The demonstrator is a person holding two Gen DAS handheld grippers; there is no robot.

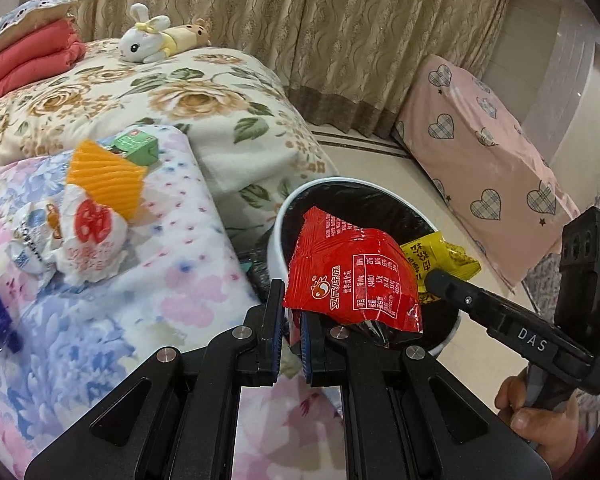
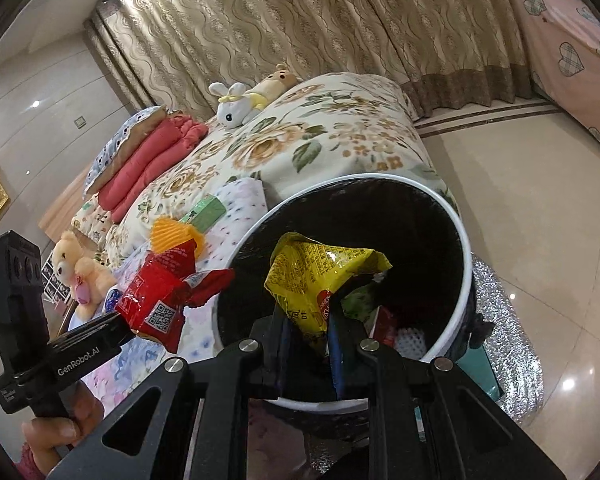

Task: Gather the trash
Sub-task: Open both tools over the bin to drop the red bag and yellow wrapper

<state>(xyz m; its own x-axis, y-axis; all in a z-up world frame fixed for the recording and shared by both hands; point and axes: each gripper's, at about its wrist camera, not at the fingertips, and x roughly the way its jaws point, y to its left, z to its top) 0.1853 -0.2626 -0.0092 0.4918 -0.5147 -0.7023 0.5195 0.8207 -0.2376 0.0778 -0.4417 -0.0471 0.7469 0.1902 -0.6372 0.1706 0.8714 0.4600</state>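
red wrapper (image 1: 352, 276) hides bin (image 1: 278, 240) interior | left gripper (image 1: 293, 312) clamped

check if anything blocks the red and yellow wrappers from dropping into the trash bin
Nothing visible does. The left hand-held gripper holds the red wrapper at the near rim of the trash bin, and the right hand-held gripper holds the yellow wrapper over the open mouth. Only earlier trash lies at the bottom.
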